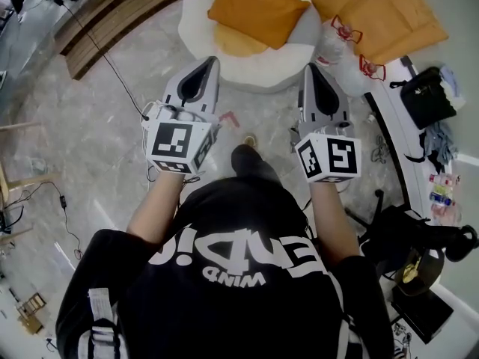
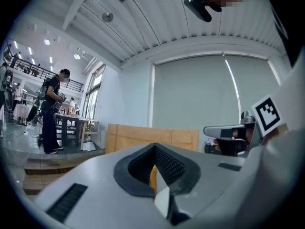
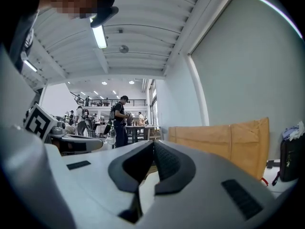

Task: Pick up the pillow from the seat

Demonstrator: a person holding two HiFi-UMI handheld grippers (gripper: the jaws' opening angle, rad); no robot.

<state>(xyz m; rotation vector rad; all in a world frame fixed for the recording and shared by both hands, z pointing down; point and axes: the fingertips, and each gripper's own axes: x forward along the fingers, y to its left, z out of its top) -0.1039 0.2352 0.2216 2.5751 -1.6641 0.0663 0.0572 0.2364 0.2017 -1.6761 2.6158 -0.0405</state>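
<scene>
Person is standing over the round white seat (image 1: 258,70), holding both grippers out level, near its front rim. Left gripper (image 1: 212,60) is showing jaws pressed together, nothing between them. Right gripper (image 1: 307,67) is the same, tips meeting and empty. Orange pillow (image 1: 257,10) is lying on top of the seat, ahead of both grippers, untouched.
</scene>
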